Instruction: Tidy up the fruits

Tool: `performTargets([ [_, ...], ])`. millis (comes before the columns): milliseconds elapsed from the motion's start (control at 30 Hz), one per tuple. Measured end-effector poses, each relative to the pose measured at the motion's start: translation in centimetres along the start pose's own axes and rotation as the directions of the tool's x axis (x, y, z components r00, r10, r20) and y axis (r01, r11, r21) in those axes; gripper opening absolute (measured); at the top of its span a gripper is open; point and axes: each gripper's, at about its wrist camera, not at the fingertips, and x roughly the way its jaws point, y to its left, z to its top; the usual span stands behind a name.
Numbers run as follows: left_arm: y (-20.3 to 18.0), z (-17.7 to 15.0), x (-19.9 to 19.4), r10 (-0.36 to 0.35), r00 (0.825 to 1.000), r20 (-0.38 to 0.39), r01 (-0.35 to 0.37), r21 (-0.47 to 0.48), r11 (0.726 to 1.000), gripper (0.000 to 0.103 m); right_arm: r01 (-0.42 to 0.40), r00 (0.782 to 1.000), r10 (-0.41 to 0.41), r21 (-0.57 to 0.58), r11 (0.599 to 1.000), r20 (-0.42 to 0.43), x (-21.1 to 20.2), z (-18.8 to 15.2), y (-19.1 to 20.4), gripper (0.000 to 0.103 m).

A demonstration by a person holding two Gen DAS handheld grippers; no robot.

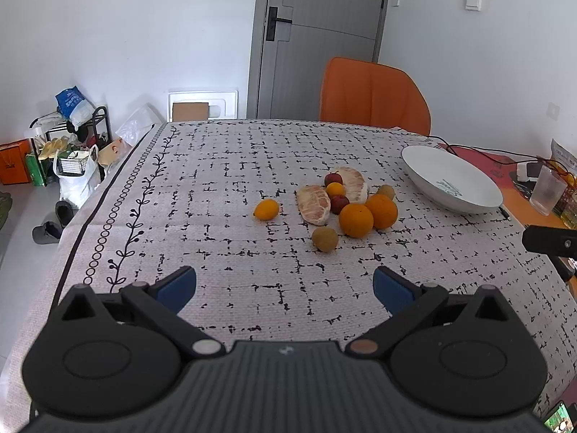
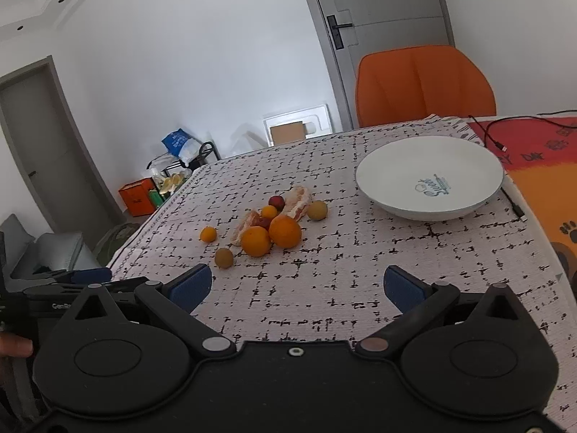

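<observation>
Both tongs, left [image 1: 285,288] and right [image 2: 297,288], gape empty above the surface [image 1: 234,252]; fruits [image 1: 355,220] lie ahead, bowl [image 2: 396,166] beyond.

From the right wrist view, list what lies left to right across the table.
small orange → brownish-green fruit → large orange → second large orange → another brownish-green fruit → white bowl

Right gripper [image 2: 295,285] spread wide above the tablecloth [image 2: 342,288], holding nothing. Fruit pile [image 2: 274,223] lies left of white bowl [image 2: 429,176], apart from it.
</observation>
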Motion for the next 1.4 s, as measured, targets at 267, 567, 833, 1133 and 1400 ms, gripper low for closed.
performTargets([
  [267, 0.0, 0.0, 0.0, -0.001, 1.000, 0.001, 0.001, 0.002, 1.000, 0.103, 0.007, 1.000, -0.007, 0.007, 1.000, 0.004, -0.1, 0.1, -0.3, 0.103],
  [567, -0.1, 0.0, 0.0, -0.002, 1.000, 0.002, 0.002, 0.003, 1.000, 0.103, 0.015, 1.000, -0.015, -0.019, 1.000, 0.012, -0.1, 0.1, 0.0, 0.103],
  [833, -0.4, 0.0, 0.3, -0.008, 1.000, -0.005, 0.008, 0.004, 1.000, 0.103, 0.029, 0.999, -0.028, -0.049, 0.998, 0.027, 0.0, 0.2, 0.3, 0.103],
  [1133, -0.8, -0.1, 1.5, -0.038, 0.999, -0.004, 0.038, 0.006, 0.999, 0.103, 0.030, 0.999, -0.030, -0.062, 0.998, 0.012, 0.9, 0.3, 0.0, 0.103],
  [1400, -1.4, 0.4, 2.9, -0.046, 0.999, 0.008, 0.046, 0.010, 0.999, 0.103, 0.029, 1.000, -0.029, -0.048, 0.998, -0.001, 2.3, 0.4, -0.9, 0.103],
])
